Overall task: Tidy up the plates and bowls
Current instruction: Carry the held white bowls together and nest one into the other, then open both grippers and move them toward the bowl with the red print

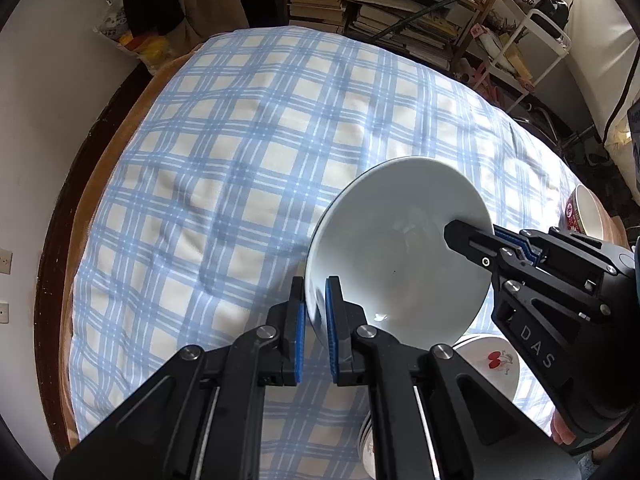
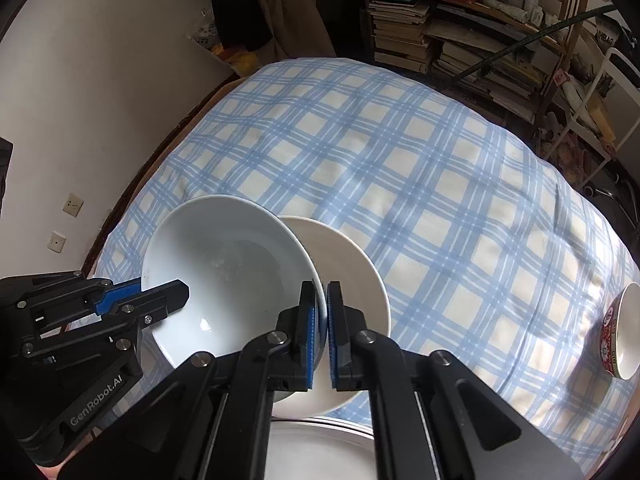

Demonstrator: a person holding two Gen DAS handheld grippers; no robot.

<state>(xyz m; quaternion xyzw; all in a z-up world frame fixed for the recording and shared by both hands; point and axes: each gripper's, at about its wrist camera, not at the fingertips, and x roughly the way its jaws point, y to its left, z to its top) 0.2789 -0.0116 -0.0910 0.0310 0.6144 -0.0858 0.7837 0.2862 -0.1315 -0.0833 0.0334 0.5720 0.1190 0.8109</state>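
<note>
Bowl (image 1: 400, 252), pale blue, is pinched at its rim by both my grippers: left gripper (image 1: 316, 320) near side, right gripper (image 2: 322, 320) opposite, fingers nearly closed.

Pale blue-white bowl (image 2: 228, 276); cream bowl (image 2: 348, 280); red-patterned bowl (image 2: 616, 332) with white interior; white plate (image 1: 494, 364) bearing a red motif; blue-and-cream plaid cloth (image 1: 248, 168); black grippers with blue pads (image 1: 299, 340).
</note>
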